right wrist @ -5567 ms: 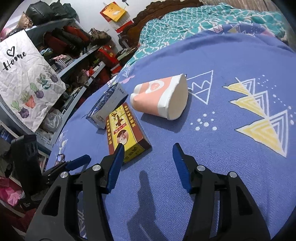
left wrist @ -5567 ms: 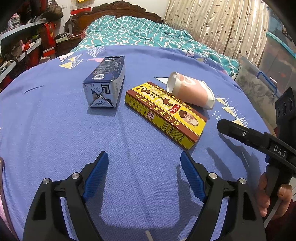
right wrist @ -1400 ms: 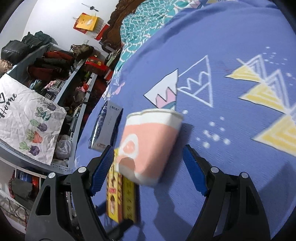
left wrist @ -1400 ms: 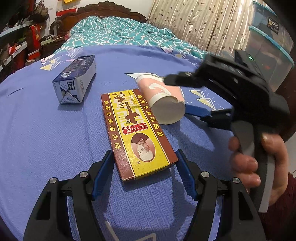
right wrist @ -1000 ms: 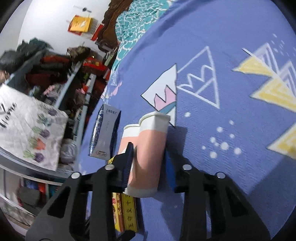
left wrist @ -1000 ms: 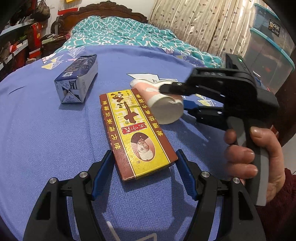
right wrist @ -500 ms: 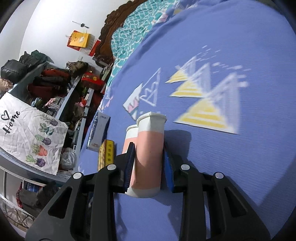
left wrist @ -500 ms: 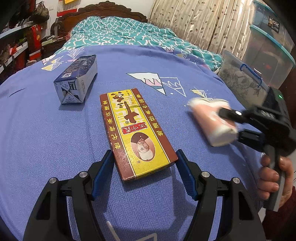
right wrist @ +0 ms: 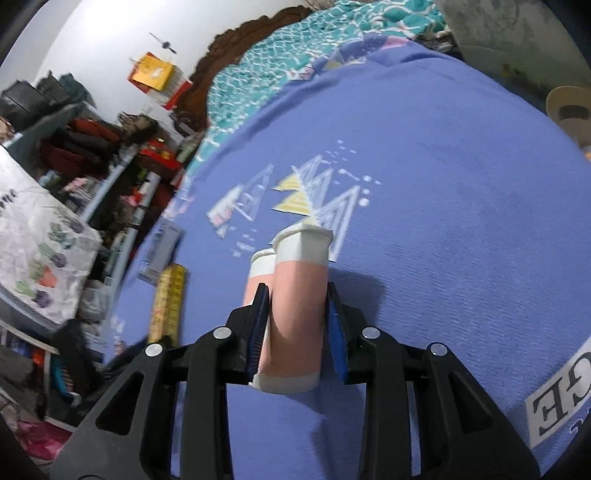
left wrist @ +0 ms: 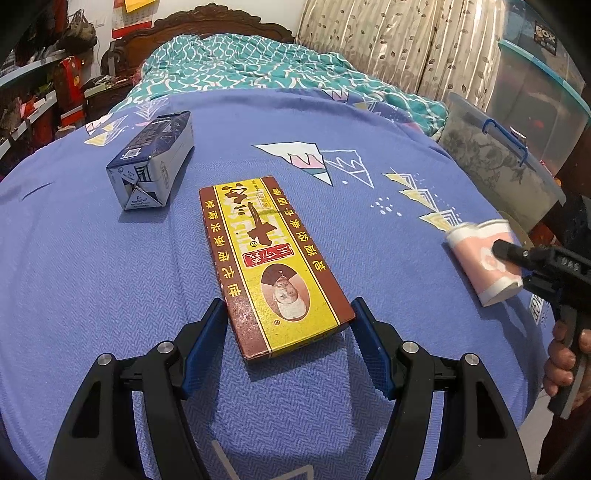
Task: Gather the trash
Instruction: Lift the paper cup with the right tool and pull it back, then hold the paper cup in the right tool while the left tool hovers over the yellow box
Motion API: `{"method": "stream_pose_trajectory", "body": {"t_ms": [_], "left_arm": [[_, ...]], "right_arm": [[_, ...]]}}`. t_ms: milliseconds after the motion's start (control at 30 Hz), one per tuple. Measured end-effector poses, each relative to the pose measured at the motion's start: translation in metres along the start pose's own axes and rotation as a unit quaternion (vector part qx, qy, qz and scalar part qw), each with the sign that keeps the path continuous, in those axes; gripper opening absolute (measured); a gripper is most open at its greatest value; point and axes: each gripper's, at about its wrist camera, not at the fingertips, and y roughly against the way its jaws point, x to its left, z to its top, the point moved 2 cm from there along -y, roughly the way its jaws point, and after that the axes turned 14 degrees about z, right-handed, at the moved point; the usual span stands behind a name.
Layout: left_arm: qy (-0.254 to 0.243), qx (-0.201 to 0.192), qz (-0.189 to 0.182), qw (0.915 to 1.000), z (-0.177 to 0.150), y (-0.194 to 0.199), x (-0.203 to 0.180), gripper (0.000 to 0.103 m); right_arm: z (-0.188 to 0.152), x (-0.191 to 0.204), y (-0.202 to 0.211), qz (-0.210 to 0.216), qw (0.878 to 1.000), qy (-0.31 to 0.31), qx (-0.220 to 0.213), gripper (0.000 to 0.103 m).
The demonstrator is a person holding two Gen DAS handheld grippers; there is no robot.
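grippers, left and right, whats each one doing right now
Left gripper: open, straddling the near end of the yellow box.
Right gripper: shut on the pink paper cup.

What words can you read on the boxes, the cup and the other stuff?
"BOX": sticker on the clear plastic storage bin.
"GE": end of a cut-off word printed on the blue bedsheet.
Chinese characters, upside down: flat yellow-and-brown cardboard box.
Nothing readable: blue-and-white carton, pink paper cup.

Cup (right wrist: 299, 295) now gripped, off bedspread centre
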Motion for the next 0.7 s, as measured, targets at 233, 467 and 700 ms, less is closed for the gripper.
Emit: {"method": "stream_pose_trajectory", "body": {"t_ms": [233,467,700], "left_arm": [[-0.007,0.0,0.006,1.0,0.0,0.0,-0.002,0.067],[-0.014,0.002,0.005,0.9999,0.0,0.0,-0.005,0.073],[-0.015,0.002,0.005,0.9999,-0.001,-0.001,-0.006,0.075]], "right_arm": [[-0.007,-0.002,-0.005,0.002,1.0,-0.008,0.002,0.058],[-0.012,0.0,-0.006,0.007,1.0,0.002,-0.004,0.065],[-0.017,0.011,-0.01,-0.017,0.999,0.036,-0.002,0.069]]}}
